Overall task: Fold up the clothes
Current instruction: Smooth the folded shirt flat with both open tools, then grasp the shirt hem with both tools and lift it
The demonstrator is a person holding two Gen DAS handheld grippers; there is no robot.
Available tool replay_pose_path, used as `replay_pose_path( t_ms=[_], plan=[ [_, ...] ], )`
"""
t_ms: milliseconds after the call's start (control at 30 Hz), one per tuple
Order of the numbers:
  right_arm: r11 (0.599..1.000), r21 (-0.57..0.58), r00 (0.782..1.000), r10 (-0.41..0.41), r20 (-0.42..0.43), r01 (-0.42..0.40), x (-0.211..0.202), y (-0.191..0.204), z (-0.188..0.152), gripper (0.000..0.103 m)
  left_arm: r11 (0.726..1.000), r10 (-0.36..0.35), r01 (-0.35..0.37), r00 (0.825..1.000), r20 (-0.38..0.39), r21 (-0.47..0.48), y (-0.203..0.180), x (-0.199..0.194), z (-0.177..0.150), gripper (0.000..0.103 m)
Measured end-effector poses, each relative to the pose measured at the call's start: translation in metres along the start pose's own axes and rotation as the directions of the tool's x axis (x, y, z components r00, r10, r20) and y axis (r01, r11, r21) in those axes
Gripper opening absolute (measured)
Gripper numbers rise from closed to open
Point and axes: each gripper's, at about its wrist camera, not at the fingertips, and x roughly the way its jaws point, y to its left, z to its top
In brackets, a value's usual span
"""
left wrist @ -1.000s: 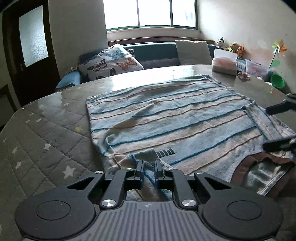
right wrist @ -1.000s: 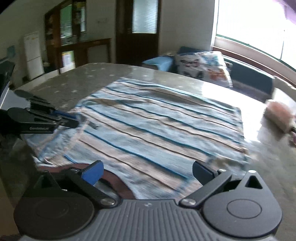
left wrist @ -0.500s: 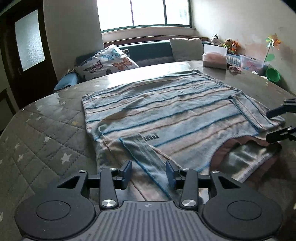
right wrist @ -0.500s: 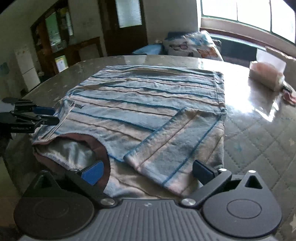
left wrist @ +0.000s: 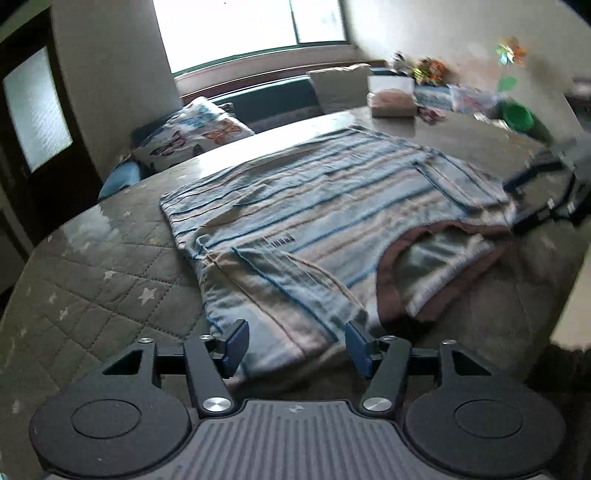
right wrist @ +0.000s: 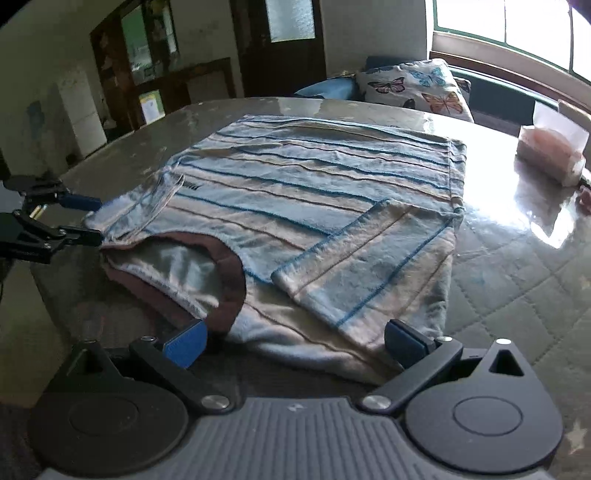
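Living room: bright window [left wrist: 251, 26] at 12 o'clock in the left wrist view, dark door [right wrist: 284, 37] and cabinet [right wrist: 147, 70] behind in the right wrist view. Round surface [left wrist: 110, 266] with a grey quilted star-print cover, glossy, strong glare on the far side. Bench behind it holds one butterfly cushion [right wrist: 413, 88] and one plain cushion [left wrist: 336, 86].

Count: one striped shirt [left wrist: 314, 206], blue/beige with a brown neck band, lying flat mid-surface, neckline toward the near edge. Two sleeves, both folded in over the body. One tissue box [right wrist: 550, 151] at 2 o'clock on the far rim. One green bowl [left wrist: 515, 114] and blurred toys further right; too smeared to count.

Left tongs [left wrist: 295, 345]: jaws opening, roughly half apart, straddling the folded left sleeve at 6 o'clock. Pads not pressing the cloth. Right wrist view shows the same tongs at 9 o'clock, at the shirt's shoulder edge.

Right tongs [right wrist: 295, 338]: jaws wide apart, nothing clamped, hovering over the near hem of the folded right sleeve.

Versus a second ago: left tongs were pinched shut on the sleeve fabric, now released and the sleeve lies flat on the body. Right sleeve was not yet visible as a folded panel; now it lies across the shirt. Right tongs wide apart in both frames. Shirt itself has not shifted on the surface.
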Motion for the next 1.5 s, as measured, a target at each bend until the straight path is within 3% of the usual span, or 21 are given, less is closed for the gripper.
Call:
replay_pose_path(
  t_ms=[100,300,467,667,767,833,1067,1133,1200,1500],
  plan=[
    [0.998,-0.063,0.999,-0.03,-0.019,0.029,-0.004,0.003,-0.003,0.101,0.999,0.0,0.0,1.0,-0.003,0.053,-0.006,-0.003,-0.005,0.062],
    [0.988,-0.143,0.997,-0.06,-0.058,0.051,-0.002,0.003,-0.005,0.085,0.994,0.011,-0.011,1.0,-0.004,0.112,-0.008,0.003,-0.007,0.062],
    [0.989,-0.141,0.996,-0.059,-0.061,0.05,-0.002,-0.006,0.002,0.063,0.985,-0.016,0.018,1.0,-0.013,0.172,-0.005,0.008,-0.006,0.06],
    [0.988,-0.14,0.995,-0.077,-0.067,0.067,-0.001,-0.015,0.009,0.038,0.97,-0.098,0.104,0.995,-0.037,0.219,0.0,0.011,-0.002,0.042],
    [0.987,-0.14,0.994,-0.09,-0.065,0.08,-0.001,-0.015,0.01,0.027,0.964,-0.138,0.147,0.989,-0.055,0.221,0.003,0.013,0.0,0.022],
    [0.985,-0.142,0.993,-0.102,-0.061,0.093,0.0,-0.014,0.01,0.024,0.964,-0.138,0.148,0.989,-0.059,0.221,0.003,0.014,0.0,0.015],
    [0.976,-0.182,0.99,-0.129,-0.05,0.118,0.001,-0.007,0.009,0.023,0.967,-0.117,0.126,0.992,-0.056,0.221,0.002,0.016,0.0,0.017],
    [0.976,-0.175,0.989,-0.14,-0.04,0.131,0.001,-0.006,0.009,0.014,0.969,-0.099,0.107,0.994,-0.046,0.224,-0.002,0.015,0.0,0.008],
    [0.974,-0.176,0.988,-0.15,-0.025,0.143,0.001,-0.003,0.009,0.009,0.971,-0.076,0.081,0.997,-0.029,0.226,-0.005,0.012,0.0,0.006],
    [0.971,-0.166,0.984,-0.16,0.084,0.172,-0.042,0.015,0.007,0.006,0.989,-0.025,0.014,0.997,0.07,0.149,-0.002,-0.037,0.002,0.005]
  ],
)
